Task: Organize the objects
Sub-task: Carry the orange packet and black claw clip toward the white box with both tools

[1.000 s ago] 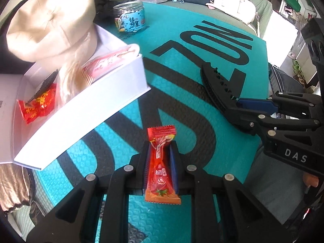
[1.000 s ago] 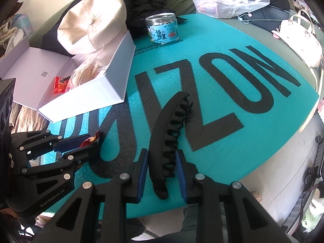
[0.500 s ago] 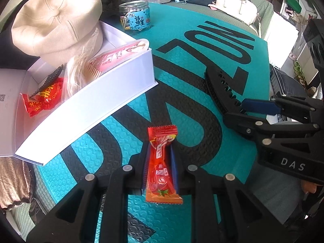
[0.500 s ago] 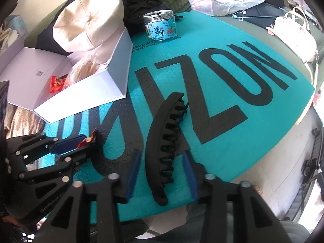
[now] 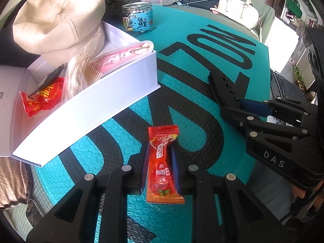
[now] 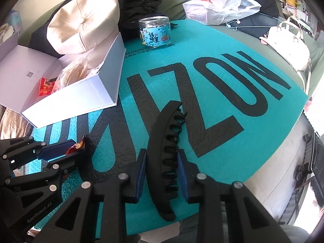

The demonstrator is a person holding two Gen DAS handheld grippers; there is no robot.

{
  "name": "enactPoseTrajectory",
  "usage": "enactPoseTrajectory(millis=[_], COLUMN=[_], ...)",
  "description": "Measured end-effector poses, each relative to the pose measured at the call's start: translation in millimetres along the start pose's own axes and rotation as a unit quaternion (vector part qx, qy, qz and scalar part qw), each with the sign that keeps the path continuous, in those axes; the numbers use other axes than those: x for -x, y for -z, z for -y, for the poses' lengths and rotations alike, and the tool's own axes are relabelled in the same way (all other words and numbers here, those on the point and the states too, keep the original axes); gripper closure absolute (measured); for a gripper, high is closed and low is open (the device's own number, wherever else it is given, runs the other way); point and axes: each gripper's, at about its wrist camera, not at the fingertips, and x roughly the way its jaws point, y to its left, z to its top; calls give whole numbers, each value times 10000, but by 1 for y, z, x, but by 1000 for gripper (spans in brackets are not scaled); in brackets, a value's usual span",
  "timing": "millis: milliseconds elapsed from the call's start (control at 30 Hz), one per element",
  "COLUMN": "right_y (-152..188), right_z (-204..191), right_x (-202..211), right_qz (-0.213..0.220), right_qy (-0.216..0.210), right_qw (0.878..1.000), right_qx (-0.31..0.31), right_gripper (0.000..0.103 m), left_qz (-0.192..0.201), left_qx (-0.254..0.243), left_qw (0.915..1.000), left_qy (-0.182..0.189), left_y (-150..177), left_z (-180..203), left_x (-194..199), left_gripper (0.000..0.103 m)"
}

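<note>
Both grippers loaded over the teal mat, the white box next in line.

Nearest me, my left gripper [image 5: 160, 162] is clamped almost fully shut on a red snack sachet [image 5: 162, 162]; my right gripper [image 6: 162, 170] has its jaws closing around the black hair claw clip [image 6: 165, 154], the blue pads at its flanks. I judge this the pick-up step, both items held at the mat's [image 5: 202, 70] near end. Next I must carry each over the wall of the open white box [image 5: 97, 105], beyond to the left, where a comb [image 5: 93, 73] and red packet [image 5: 44, 99] already lie. Farther off stands a jar [image 6: 155, 31].
</note>
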Motion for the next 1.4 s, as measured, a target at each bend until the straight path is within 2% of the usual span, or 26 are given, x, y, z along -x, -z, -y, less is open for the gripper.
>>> enactPoseTrajectory(millis=[367, 833, 1400], right_y=[7, 10, 13], right_z=[5, -12, -40], right_x=[11, 16, 36], right_qz=[136, 137, 172], right_qy=[-490, -1056, -1300], right_qw=[9985, 9939, 9912], right_qx=[-206, -289, -155], right_gripper=[75, 75, 75], left_qz=[75, 191, 315], left_qx=[209, 357, 526], left_qw=[9998, 9992, 9981], left_qy=[14, 32, -59], left_y=[-2, 3, 7], left_z=[-10, -25, -43], left_x=[10, 33, 59], left_gripper=[86, 86, 86])
